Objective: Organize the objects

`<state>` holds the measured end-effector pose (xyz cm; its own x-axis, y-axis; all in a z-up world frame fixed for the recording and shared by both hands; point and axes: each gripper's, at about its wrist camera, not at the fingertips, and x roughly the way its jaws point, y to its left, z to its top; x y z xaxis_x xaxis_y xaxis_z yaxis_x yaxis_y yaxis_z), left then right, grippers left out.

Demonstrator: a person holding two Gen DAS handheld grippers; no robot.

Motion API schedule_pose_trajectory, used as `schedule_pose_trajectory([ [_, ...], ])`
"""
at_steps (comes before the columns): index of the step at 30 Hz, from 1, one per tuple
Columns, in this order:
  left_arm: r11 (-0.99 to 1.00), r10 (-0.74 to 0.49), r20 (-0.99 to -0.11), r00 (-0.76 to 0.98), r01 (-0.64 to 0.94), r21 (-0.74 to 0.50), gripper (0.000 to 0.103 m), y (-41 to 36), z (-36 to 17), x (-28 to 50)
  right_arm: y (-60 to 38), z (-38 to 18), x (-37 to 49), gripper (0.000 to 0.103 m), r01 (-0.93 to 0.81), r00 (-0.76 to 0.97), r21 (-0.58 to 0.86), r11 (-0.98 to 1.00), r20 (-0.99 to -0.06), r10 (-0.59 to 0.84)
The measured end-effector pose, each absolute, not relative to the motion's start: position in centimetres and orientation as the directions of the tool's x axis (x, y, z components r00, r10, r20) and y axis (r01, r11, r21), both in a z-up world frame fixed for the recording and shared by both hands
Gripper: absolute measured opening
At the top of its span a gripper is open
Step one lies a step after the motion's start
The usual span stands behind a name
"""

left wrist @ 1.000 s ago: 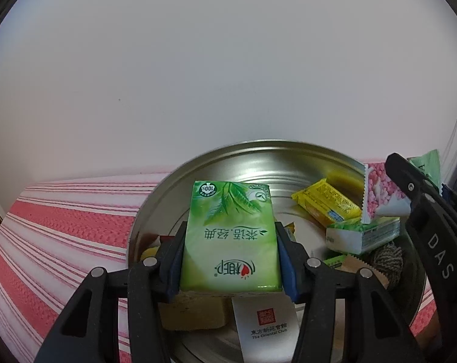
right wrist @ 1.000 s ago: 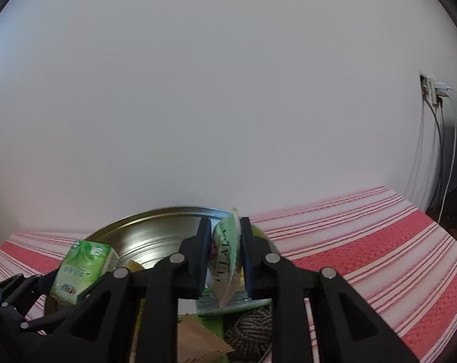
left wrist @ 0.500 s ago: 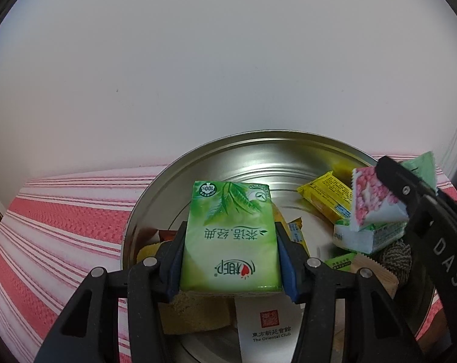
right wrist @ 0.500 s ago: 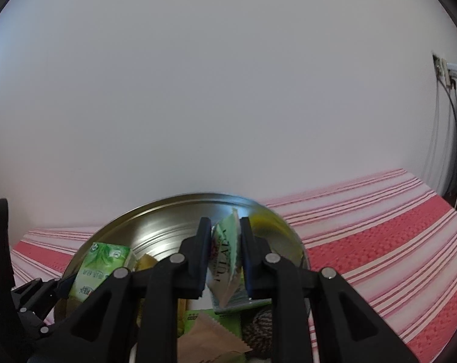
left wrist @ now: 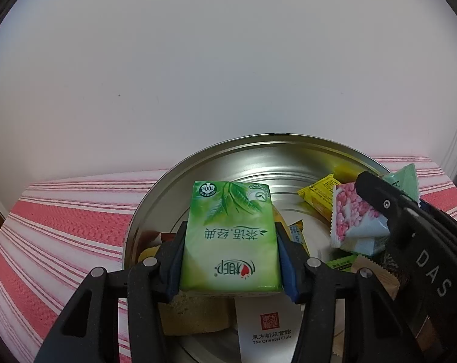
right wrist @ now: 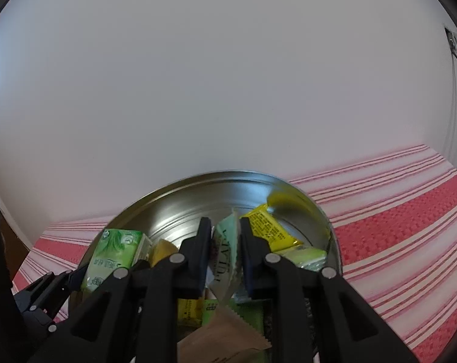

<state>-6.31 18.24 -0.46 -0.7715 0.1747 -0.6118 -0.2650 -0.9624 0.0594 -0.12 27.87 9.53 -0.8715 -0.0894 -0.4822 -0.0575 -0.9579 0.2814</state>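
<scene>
Green tissue pack (left wrist: 231,239) is clamped in the left gripper (left wrist: 231,260) above the metal bowl (left wrist: 198,163). Over the same bowl, 1 thin sachet (right wrist: 225,251) is pinched edge-on by the right gripper (right wrist: 225,257); slippage is judged likely, as is a collision between the 2 grippers.

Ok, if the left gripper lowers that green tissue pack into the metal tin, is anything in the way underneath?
Yes. The left gripper holds the green tissue pack over the metal tin, and right below it lie a yellow sponge and a white Oriental Club card. The barer tin floor lies farther back.
</scene>
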Motion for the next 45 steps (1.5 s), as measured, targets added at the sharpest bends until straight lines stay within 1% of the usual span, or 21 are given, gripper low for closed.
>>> schedule_pose_trajectory([
  [4, -0.96, 0.214, -0.609, -0.764, -0.278, 0.012, 0.056, 17.8, -0.4, -6.6, 27.7, 9.7, -0.1, 0.019, -0.045, -0.873, 0.298, -0.954, -0.475, -0.108],
  [5, -0.958, 0.234, -0.605, -0.761, -0.287, -0.009, 0.063, 17.6, -0.3, -6.7, 27.6, 9.8, 0.0, 0.021, -0.034, -0.875, 0.303, -0.952, -0.469, -0.118],
  [6, -0.955, 0.246, -0.601, -0.76, -0.294, -0.019, 0.074, 17.5, -0.2, -6.7, 27.5, 9.9, 0.2, 0.023, -0.018, -0.878, 0.309, -0.951, -0.46, -0.133],
  [7, -0.953, 0.257, -0.594, -0.762, -0.301, -0.026, 0.08, 17.4, 0.0, -6.7, 27.5, 10.1, 0.5, 0.039, -0.011, -0.885, 0.315, -0.949, -0.444, -0.137],
  [8, -0.95, 0.272, -0.573, -0.773, -0.311, -0.031, 0.088, 17.3, 0.3, -6.5, 27.5, 10.5, 1.0, 0.052, -0.004, -0.898, 0.318, -0.948, -0.419, -0.136],
  [9, -0.948, 0.281, -0.553, -0.785, -0.317, -0.032, 0.091, 17.2, 0.7, -6.3, 27.7, 10.6, 1.2, 0.074, -0.009, -0.907, 0.312, -0.95, -0.402, -0.123],
  [10, -0.947, 0.285, -0.531, -0.798, -0.319, -0.028, 0.091, 17.1, 1.0, -6.1, 27.7, 11.0, 1.9, 0.086, -0.025, -0.925, 0.297, -0.954, -0.368, -0.091],
  [12, -0.949, 0.279, -0.507, -0.815, -0.315, -0.016, 0.097, 16.9, 1.4, -5.9, 27.9, 11.5, 3.0, 0.094, -0.059, -0.952, 0.274, -0.96, -0.304, -0.028],
  [13, -0.949, 0.282, -0.503, -0.817, -0.314, -0.022, 0.098, 16.7, 1.6, -5.9, 28.1, 11.8, 3.5, 0.101, -0.076, -0.962, 0.269, -0.96, -0.273, 0.0],
  [14, -0.949, 0.289, -0.5, -0.817, -0.313, -0.037, 0.098, 16.5, 1.6, -6.1, 28.3, 12.0, 3.9, 0.103, -0.099, -0.968, 0.269, -0.958, -0.249, 0.03],
  [17, -0.951, 0.295, -0.505, -0.811, -0.3, -0.072, 0.098, 16.8, 1.1, -6.8, 28.9, 12.1, 4.9, 0.103, -0.164, -0.972, 0.266, -0.95, -0.205, 0.111],
  [20, -0.96, 0.27, -0.5, -0.823, -0.272, -0.069, 0.098, 16.2, 1.1, -6.0, 29.3, 12.2, 5.4, 0.103, -0.226, -0.966, 0.253, -0.941, -0.185, 0.182],
  [22, -0.965, 0.252, -0.484, -0.838, -0.257, -0.056, 0.098, 17.2, 0.4, -6.3, 29.7, 12.2, 5.7, 0.103, -0.236, -0.964, 0.262, -0.936, -0.184, 0.192],
  [24, -0.97, 0.229, -0.473, -0.851, -0.24, -0.04, 0.098, 16.8, 0.5, -5.6, 29.8, 11.9, 5.5, 0.103, -0.243, -0.963, 0.26, -0.934, -0.181, 0.2],
  [29, -0.981, 0.176, -0.441, -0.88, -0.195, -0.001, 0.098, 15.5, 0.3, -3.6, 29.0, 11.3, 5.1, 0.103, -0.271, -0.955, 0.185, -0.945, -0.174, 0.24],
  [33, -0.988, 0.135, -0.422, -0.896, -0.152, 0.006, 0.098, 14.2, 0.2, -2.6, 28.7, 11.3, 6.0, 0.103, -0.265, -0.959, 0.17, -0.949, -0.144, 0.242],
  [34, -0.99, 0.131, -0.42, -0.898, -0.143, -0.001, 0.098, 13.8, 0.1, -2.4, 28.7, 11.1, 6.3, 0.103, -0.27, -0.96, 0.173, -0.947, -0.129, 0.25],
  [36, -0.99, 0.128, -0.418, -0.899, -0.141, -0.001, 0.102, 13.2, -0.1, -2.0, 28.8, 10.7, 7.0, 0.103, -0.28, -0.959, 0.178, -0.943, -0.102, 0.266],
  [37, -0.99, 0.122, -0.416, -0.901, -0.137, 0.008, 0.102, 12.9, -0.2, -1.8, 28.8, 10.6, 7.4, 0.103, -0.288, -0.957, 0.177, -0.941, -0.091, 0.275],
  [41, -0.99, 0.133, -0.425, -0.896, -0.143, -0.007, 0.102, 12.0, -0.6, -1.4, 28.0, 10.7, 7.9, 0.103, -0.311, -0.95, 0.17, -0.935, -0.088, 0.3],
  [45, -0.989, 0.138, -0.427, -0.894, -0.149, -0.008, 0.102, 11.6, -1.3, -1.1, 26.8, 11.1, 8.9, 0.103, -0.32, -0.946, 0.125, -0.939, -0.088, 0.311],
])
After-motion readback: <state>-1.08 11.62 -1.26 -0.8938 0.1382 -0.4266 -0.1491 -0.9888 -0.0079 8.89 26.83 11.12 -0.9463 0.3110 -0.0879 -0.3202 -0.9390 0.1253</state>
